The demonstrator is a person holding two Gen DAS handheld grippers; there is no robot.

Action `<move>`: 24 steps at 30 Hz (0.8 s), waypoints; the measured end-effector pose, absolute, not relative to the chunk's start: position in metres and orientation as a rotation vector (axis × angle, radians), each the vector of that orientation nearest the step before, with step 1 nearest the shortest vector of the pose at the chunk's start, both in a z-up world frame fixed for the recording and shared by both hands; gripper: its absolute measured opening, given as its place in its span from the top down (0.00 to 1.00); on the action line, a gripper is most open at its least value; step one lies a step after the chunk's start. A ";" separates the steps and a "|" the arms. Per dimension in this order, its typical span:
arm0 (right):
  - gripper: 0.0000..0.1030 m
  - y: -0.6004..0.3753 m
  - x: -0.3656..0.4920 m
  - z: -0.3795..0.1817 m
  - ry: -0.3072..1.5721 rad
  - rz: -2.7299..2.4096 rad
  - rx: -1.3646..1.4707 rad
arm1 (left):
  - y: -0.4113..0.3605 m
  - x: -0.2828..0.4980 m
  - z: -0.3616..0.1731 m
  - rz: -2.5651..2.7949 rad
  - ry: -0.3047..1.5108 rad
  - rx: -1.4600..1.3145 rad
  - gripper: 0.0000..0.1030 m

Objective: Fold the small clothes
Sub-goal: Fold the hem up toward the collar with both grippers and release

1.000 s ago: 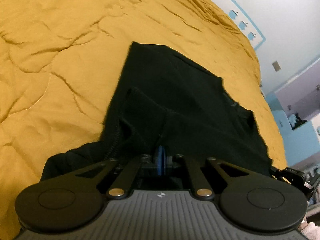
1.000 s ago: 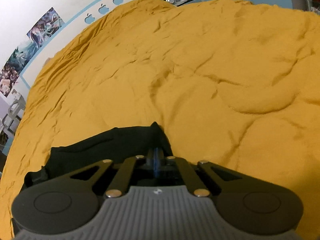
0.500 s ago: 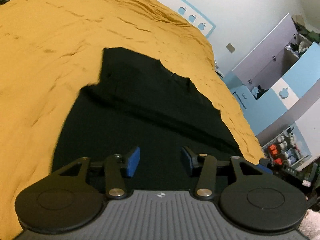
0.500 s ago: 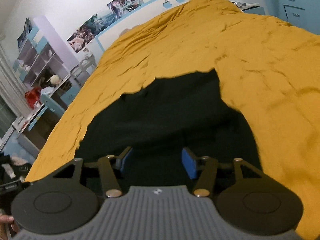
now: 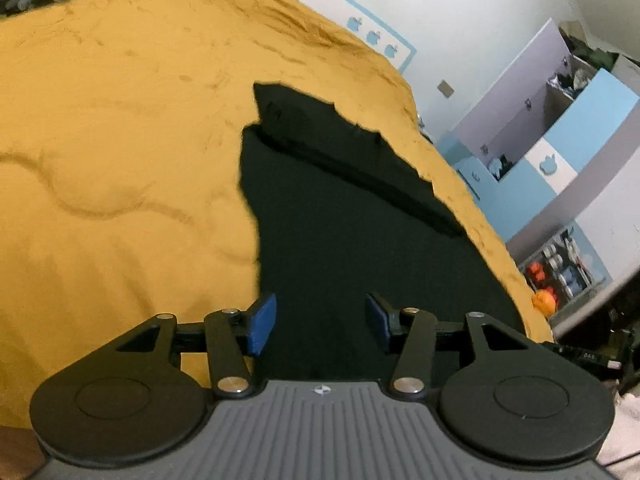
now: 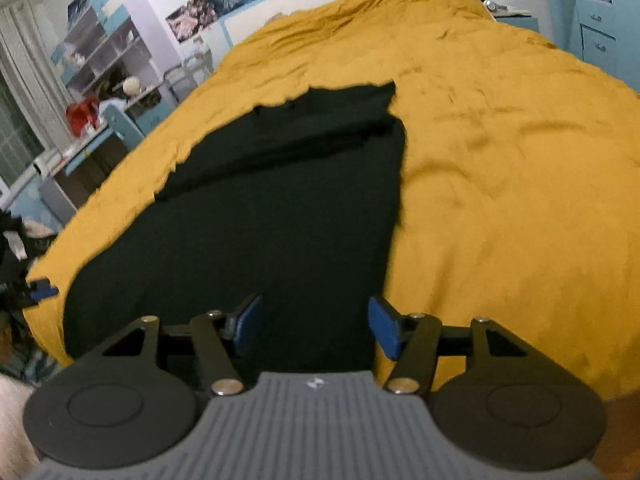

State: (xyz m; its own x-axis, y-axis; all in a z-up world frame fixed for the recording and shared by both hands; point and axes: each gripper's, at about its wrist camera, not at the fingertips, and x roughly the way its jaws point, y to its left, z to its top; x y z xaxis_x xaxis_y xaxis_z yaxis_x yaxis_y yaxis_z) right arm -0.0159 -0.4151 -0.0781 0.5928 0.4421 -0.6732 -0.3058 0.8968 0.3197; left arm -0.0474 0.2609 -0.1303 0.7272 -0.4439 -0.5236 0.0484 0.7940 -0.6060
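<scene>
A black garment [image 5: 360, 216] lies flat on the mustard-yellow bedspread [image 5: 120, 152], folded once so a top layer ends in a ridge short of its far edge. My left gripper [image 5: 320, 322] hovers over the garment's near left part, jaws opening, nothing between the blue pads [image 5: 262, 322]. In the right wrist view the same garment [image 6: 272, 216] spreads ahead. My right gripper [image 6: 316, 326] hangs above its near right edge, jaws opening too, with no cloth caught in them. The other gripper's tip [image 6: 40, 288] shows at the far left.
The bedspread [image 6: 500, 160] stretches wide to the right of the garment. A desk and shelves [image 6: 100, 80] stand left of the bed in the right wrist view. Blue and lilac cupboards [image 5: 560, 128] line the wall beyond the bed's right edge in the left wrist view.
Both grippers were shut on the black garment's edge a second ago; they have let go, opened, and pulled back toward me. The garment now lies folded flat.
</scene>
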 end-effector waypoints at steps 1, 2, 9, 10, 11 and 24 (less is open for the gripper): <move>0.46 -0.421 -0.018 -0.085 0.841 0.437 0.193 | 0.265 -0.050 -0.136 -0.290 0.721 -0.606 0.43; 0.46 -0.429 -0.022 -0.092 0.852 0.434 0.216 | 0.267 -0.050 -0.141 -0.298 0.732 -0.616 0.43; 0.45 -0.448 -0.027 -0.115 0.886 0.500 0.349 | 0.266 -0.046 -0.168 -0.391 0.757 -0.703 0.43; 0.45 -0.448 -0.027 -0.116 0.890 0.513 0.354 | 0.264 -0.045 -0.170 -0.396 0.757 -0.699 0.42; 0.45 -0.448 -0.025 -0.119 0.899 0.528 0.359 | 0.263 -0.043 -0.173 -0.414 0.766 -0.713 0.42; 0.36 -0.419 -0.012 -0.145 1.022 0.615 0.312 | 0.255 -0.031 -0.207 -0.555 0.807 -0.828 0.41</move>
State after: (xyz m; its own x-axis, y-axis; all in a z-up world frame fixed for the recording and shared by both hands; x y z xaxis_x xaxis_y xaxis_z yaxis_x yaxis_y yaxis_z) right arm -0.0116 -0.4190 -0.1450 0.3743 0.6106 -0.6979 -0.3298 0.7910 0.5152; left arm -0.0308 0.2551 -0.2075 0.5822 -0.7060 -0.4033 0.1244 0.5676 -0.8139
